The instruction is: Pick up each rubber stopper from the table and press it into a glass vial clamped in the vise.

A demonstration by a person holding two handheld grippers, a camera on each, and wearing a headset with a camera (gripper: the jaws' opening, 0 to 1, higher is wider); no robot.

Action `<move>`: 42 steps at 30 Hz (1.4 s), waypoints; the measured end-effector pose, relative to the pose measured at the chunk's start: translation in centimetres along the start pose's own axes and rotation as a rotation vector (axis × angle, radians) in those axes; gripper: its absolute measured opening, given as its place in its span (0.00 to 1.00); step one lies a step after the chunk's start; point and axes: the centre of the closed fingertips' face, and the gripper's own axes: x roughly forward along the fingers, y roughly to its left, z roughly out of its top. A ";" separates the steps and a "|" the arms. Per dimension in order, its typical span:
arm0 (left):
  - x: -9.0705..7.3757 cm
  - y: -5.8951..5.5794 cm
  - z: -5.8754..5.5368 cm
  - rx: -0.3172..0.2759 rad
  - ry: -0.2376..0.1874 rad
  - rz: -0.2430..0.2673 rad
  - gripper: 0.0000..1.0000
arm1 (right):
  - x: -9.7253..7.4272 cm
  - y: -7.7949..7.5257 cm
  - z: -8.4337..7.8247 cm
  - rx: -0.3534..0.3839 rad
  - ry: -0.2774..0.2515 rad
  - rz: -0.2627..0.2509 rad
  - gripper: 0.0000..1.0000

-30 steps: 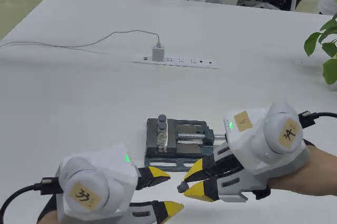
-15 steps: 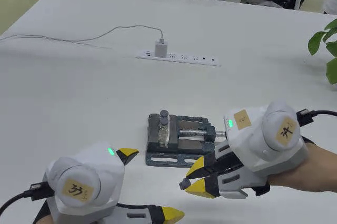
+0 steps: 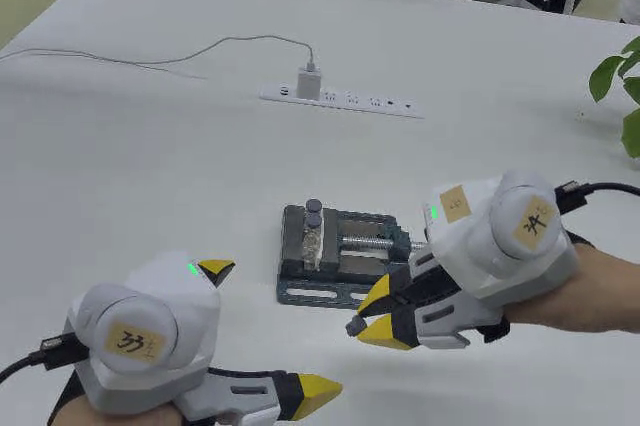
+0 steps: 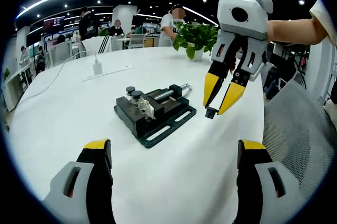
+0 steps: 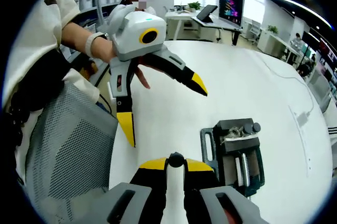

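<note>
right tool (image 3: 368, 318): clenched on small dark-grey rubber stopper (image 3: 352, 327) at its yellow tips, lower centre of head view, near dark metal vise (image 3: 345, 274), not touching | stopper axis: too small to tell | dark-capped glass vials (image 3: 313, 238): upright in vise, frame centre | left tool (image 3: 265, 331): released, jaws wide, lower left

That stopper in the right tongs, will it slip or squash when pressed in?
The stopper looks small and rubbery, so probably gives slightly. The right tongs pinch it at their tips only, so it may twist out.
</note>
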 end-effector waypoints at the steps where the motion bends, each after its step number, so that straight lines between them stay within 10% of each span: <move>1: 0.0 0.0 0.0 -0.002 -0.003 -0.002 0.99 | -0.2 -0.4 0.2 -0.008 0.008 -0.002 0.07; 23: -1.1 1.5 -0.3 -0.005 0.012 0.031 0.99 | 1.0 -8.2 2.9 -0.375 0.303 0.041 0.06; 42: -1.4 2.0 -0.8 -0.018 0.016 0.037 0.99 | 3.5 -9.2 2.5 -0.386 0.403 0.074 0.06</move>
